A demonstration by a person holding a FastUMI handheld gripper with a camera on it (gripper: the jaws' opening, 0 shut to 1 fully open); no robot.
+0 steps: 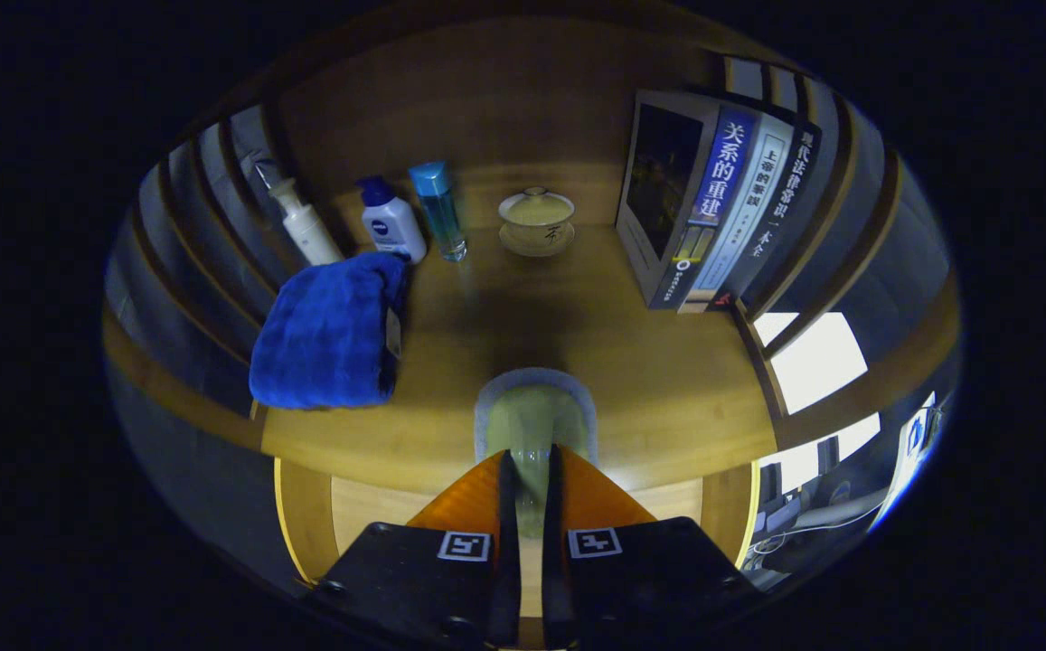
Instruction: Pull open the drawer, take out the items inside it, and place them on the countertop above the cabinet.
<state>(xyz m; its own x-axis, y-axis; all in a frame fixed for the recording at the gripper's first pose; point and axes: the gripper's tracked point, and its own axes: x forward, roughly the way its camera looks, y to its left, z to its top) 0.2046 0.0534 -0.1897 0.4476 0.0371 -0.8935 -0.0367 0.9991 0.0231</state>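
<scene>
My claw pinches a green cup with a grey rim, both fingers on it, just above the counter. Beyond it stand a lidded tea bowl, a blue-capped bottle, a white lotion bottle and a pump bottle; a folded blue towel lies near them. I cannot tell their contents.

The scene is dim, the bench warmly lit in its middle (a bright window glares), and edges bend strongly.
</scene>
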